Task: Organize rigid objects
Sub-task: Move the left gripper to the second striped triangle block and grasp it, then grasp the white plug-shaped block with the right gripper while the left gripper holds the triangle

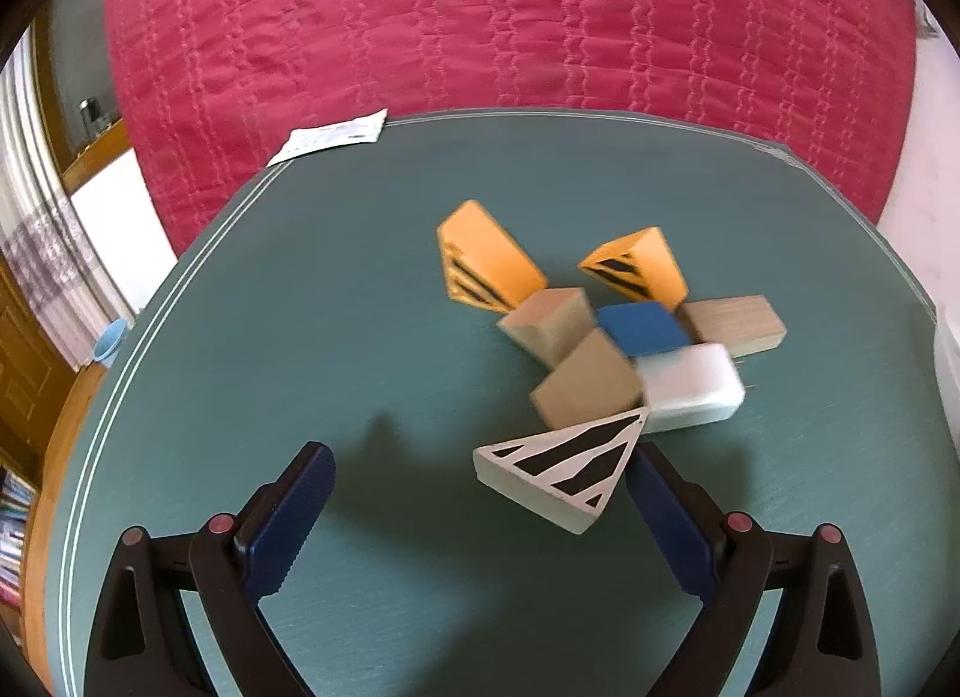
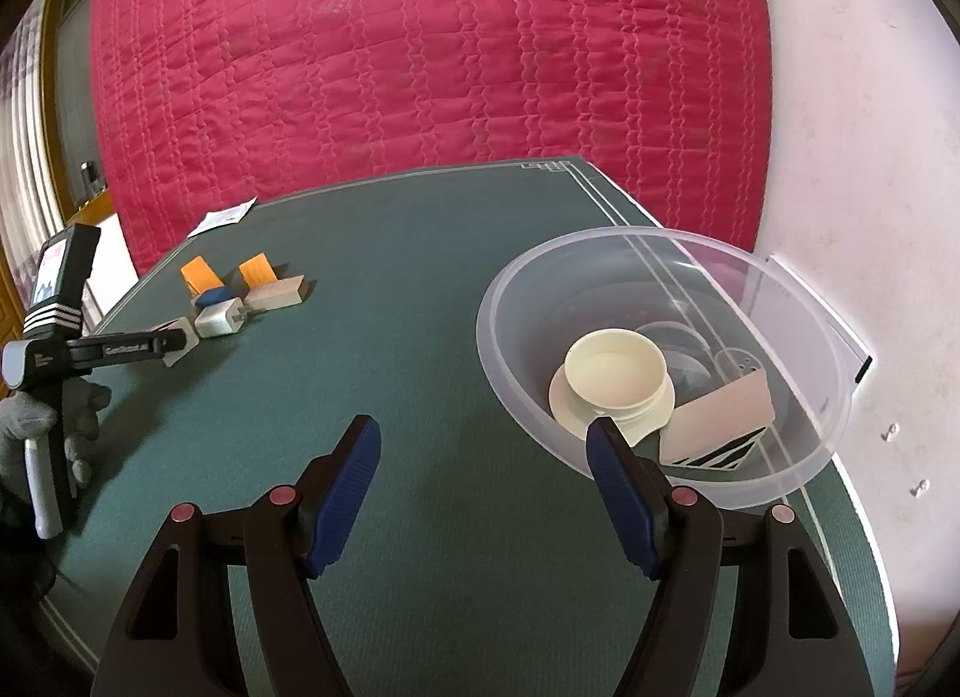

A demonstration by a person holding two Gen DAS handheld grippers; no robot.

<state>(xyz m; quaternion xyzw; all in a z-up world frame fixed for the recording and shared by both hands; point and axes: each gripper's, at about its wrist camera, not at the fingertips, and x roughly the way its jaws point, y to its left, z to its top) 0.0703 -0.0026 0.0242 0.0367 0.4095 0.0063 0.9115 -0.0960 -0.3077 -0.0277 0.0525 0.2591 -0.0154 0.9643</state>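
Observation:
A pile of blocks lies on the green table: two orange striped wedges, plain wooden blocks, a blue block, a white charger and a white striped triangle. My left gripper is open, with the triangle just ahead between its fingers, nearer the right finger. My right gripper is open and empty beside a clear plastic bowl. The bowl holds a cream lid and another striped triangle.
A red quilted bedspread rises behind the table. A paper slip lies at the table's far left corner. The left hand-held gripper and gloved hand show at the left of the right wrist view. A white wall stands to the right.

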